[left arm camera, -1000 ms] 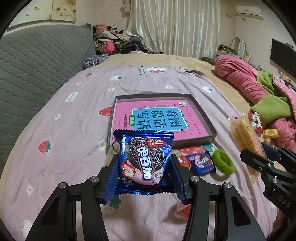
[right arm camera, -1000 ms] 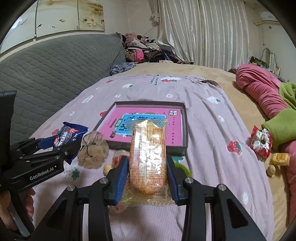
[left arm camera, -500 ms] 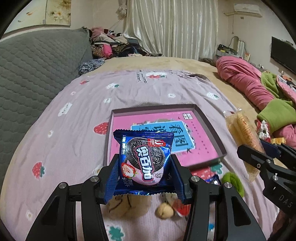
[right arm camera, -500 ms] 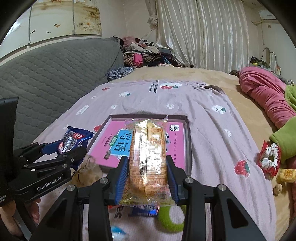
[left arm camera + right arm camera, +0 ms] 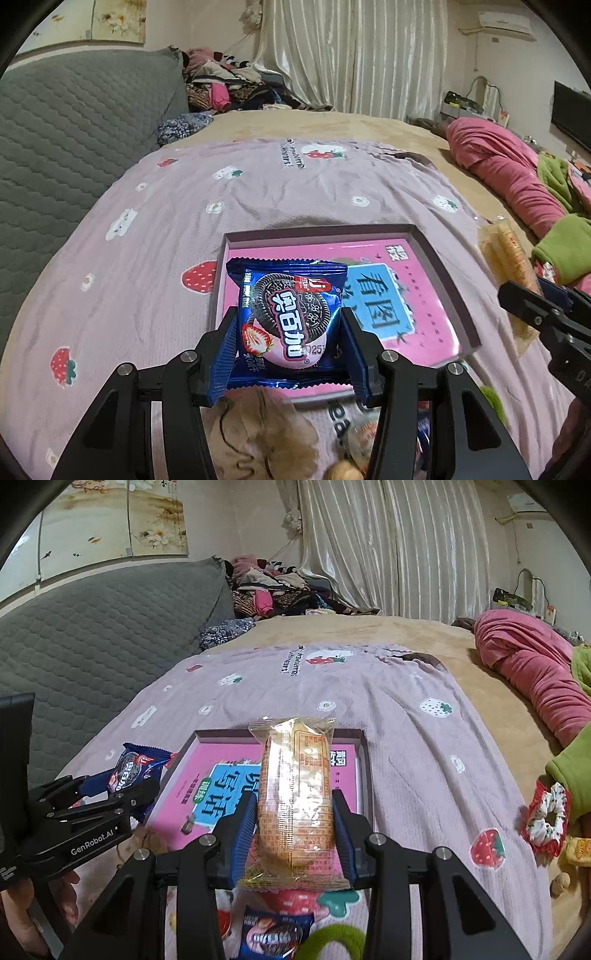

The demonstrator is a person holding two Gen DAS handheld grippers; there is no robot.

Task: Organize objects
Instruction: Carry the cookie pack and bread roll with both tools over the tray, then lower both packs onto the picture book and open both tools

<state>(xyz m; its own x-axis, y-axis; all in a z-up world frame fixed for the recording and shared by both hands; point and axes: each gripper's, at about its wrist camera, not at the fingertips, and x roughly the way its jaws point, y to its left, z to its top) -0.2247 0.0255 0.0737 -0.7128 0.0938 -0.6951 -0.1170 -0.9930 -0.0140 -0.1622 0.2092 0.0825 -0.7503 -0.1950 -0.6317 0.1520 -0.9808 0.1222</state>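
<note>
My left gripper (image 5: 288, 332) is shut on a blue Oreo cookie packet (image 5: 290, 314) and holds it above the near left part of a shallow box (image 5: 439, 258) with a pink printed bottom. My right gripper (image 5: 295, 812) is shut on a clear-wrapped yellow biscuit pack (image 5: 295, 794) and holds it above the same box (image 5: 364, 760), near its middle. The left gripper with the Oreo packet (image 5: 135, 770) shows at the left of the right wrist view. The biscuit pack (image 5: 511, 258) shows at the right of the left wrist view.
The box lies on a pink strawberry-print blanket (image 5: 258, 192). Near the box's front edge lie a brown pouch (image 5: 258, 435), a second blue snack packet (image 5: 275, 936) and a green hair tie (image 5: 332, 941). A red scrunchie (image 5: 546, 819) and pink bedding (image 5: 535, 675) lie at the right.
Both grippers have moved forward with their packets, from over the loose items in front of the box to above the box itself. Both stay shut.
</note>
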